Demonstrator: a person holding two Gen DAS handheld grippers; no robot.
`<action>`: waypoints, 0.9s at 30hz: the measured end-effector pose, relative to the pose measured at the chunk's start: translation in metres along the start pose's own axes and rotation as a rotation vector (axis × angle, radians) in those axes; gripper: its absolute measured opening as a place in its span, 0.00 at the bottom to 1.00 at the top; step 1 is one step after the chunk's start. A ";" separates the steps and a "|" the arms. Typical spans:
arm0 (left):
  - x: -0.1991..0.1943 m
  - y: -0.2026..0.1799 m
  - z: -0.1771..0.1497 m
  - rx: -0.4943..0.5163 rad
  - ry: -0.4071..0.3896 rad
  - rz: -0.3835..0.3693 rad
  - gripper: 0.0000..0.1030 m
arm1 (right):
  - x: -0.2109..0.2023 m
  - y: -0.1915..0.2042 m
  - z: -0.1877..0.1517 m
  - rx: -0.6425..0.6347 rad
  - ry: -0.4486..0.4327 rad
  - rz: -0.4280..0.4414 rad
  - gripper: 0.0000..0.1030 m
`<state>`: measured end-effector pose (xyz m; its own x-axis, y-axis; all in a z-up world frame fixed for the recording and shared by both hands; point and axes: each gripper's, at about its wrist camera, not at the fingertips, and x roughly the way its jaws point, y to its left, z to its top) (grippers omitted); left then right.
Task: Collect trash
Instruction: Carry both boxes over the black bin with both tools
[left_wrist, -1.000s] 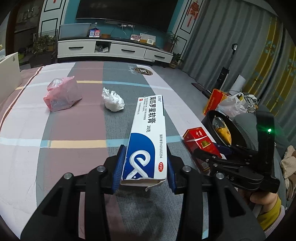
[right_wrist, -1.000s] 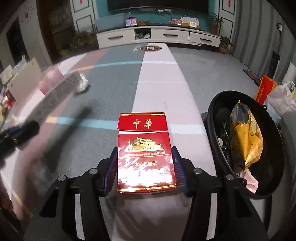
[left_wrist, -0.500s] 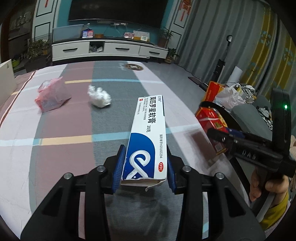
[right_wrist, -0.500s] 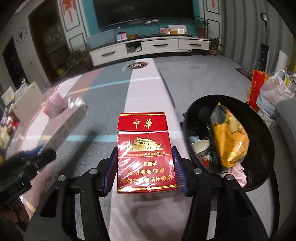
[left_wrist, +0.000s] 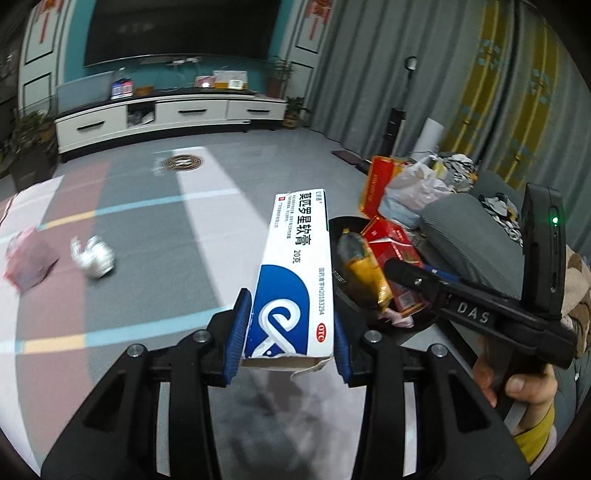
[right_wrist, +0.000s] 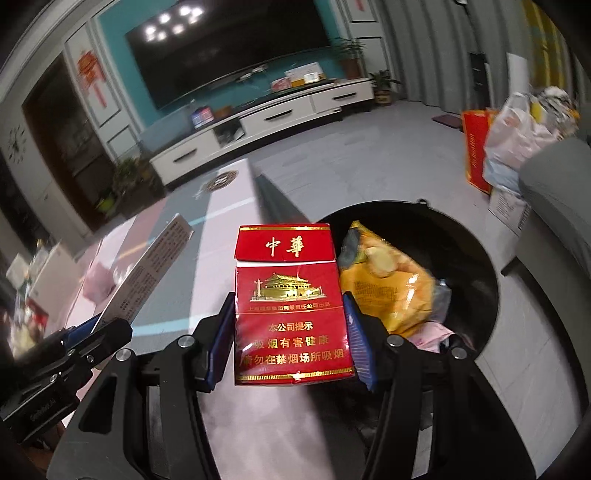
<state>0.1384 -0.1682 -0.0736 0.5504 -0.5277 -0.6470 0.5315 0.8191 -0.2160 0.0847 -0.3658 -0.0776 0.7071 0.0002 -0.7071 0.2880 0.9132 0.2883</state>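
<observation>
Beside the black bin (right_wrist: 480, 258), left tongs (left_wrist: 290, 332) clamp an ointment box (left_wrist: 295, 273), right tongs (right_wrist: 291, 332) a cigarette pack (right_wrist: 290, 306).

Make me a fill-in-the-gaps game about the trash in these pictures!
1. The left gripper holds a long blue and white ____.
2. The right gripper holds a cigarette pack coloured ____.
3. The yellow snack bag lies inside the black ____.
4. A crumpled white paper ball sits on the mat beside a ____ bag.

Missing words: box; red; bin; pink
</observation>
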 end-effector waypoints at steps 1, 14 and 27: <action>0.004 -0.007 0.003 0.010 0.003 -0.006 0.40 | -0.001 -0.005 0.001 0.012 -0.004 -0.006 0.54; 0.075 -0.078 0.029 0.077 0.088 -0.069 0.40 | -0.009 -0.086 0.010 0.235 -0.032 -0.105 0.54; 0.132 -0.092 0.025 0.104 0.188 -0.025 0.40 | 0.010 -0.116 0.009 0.321 0.032 -0.131 0.54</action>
<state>0.1786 -0.3192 -0.1208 0.4113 -0.4884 -0.7696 0.6127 0.7733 -0.1632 0.0640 -0.4750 -0.1125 0.6318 -0.0909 -0.7698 0.5668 0.7316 0.3789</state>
